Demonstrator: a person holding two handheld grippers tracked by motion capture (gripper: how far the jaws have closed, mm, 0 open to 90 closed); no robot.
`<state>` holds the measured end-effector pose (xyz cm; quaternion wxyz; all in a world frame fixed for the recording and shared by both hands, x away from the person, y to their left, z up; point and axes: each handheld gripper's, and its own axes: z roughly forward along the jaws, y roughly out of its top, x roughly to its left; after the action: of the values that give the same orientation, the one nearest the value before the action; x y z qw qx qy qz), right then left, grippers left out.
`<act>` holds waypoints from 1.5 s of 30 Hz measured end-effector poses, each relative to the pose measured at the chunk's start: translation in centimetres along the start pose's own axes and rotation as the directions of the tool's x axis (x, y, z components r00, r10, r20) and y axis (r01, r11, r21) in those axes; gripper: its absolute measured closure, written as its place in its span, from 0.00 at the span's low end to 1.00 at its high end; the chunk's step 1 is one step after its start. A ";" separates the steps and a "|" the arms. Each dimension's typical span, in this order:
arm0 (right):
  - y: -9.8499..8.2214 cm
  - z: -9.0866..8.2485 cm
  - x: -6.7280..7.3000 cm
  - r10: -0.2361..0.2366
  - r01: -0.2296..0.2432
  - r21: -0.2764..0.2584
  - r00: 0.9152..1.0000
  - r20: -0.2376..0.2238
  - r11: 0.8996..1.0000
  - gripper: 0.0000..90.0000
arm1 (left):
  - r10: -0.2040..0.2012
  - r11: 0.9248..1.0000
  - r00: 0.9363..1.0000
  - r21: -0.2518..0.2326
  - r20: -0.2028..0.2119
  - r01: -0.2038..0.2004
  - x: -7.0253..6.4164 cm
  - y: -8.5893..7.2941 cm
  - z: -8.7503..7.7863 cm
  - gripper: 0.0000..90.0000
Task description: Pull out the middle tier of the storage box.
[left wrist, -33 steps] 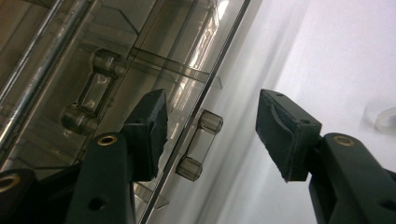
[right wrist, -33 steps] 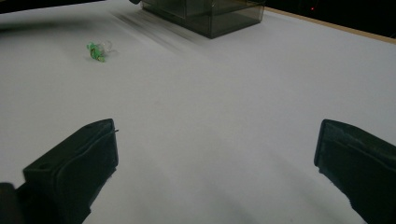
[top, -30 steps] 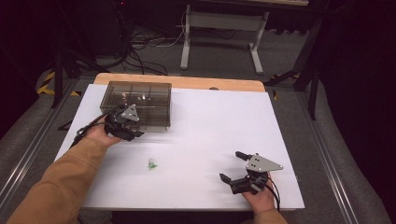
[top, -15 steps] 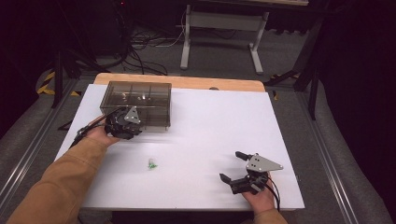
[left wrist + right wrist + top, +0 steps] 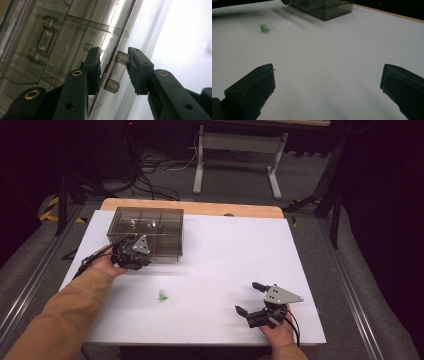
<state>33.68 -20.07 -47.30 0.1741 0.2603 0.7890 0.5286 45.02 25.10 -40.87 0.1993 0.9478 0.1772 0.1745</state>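
My right tongs [image 5: 251, 302] rest apart on the worktop [image 5: 230, 255]. Farther off, my left tongs [image 5: 113, 68], just closing, straddle the handle [image 5: 117, 72] of the smoky box [image 5: 150, 227]: stiff, slick, light plastic, I judge, best gripped there.

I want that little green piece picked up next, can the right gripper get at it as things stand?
Probably yes. The right gripper is open and holds nothing, and bare white table lies between it and the green piece; the compartment box stands well beyond.
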 end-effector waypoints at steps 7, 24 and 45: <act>0.0 0.0 0.0 0.000 0.000 0.000 1.000 0.000 1.000 0.00 | 0.023 0.999 1.000 0.027 0.021 -0.023 -0.9 0.2 -0.4 0.74; 0.0 0.1 0.0 -0.005 0.005 0.003 1.000 0.002 1.000 0.00 | 0.037 0.998 0.999 0.041 0.040 -0.039 -2.0 0.0 -0.8 0.75; 0.0 0.1 0.0 -0.011 0.011 0.003 1.000 0.001 1.000 0.00 | 0.039 0.998 0.997 0.048 0.069 -0.043 -2.4 0.0 -0.3 0.77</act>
<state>33.72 -19.99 -47.35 0.1768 0.2565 0.7911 0.5265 42.83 24.24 -41.28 0.1782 0.9613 0.1551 0.1417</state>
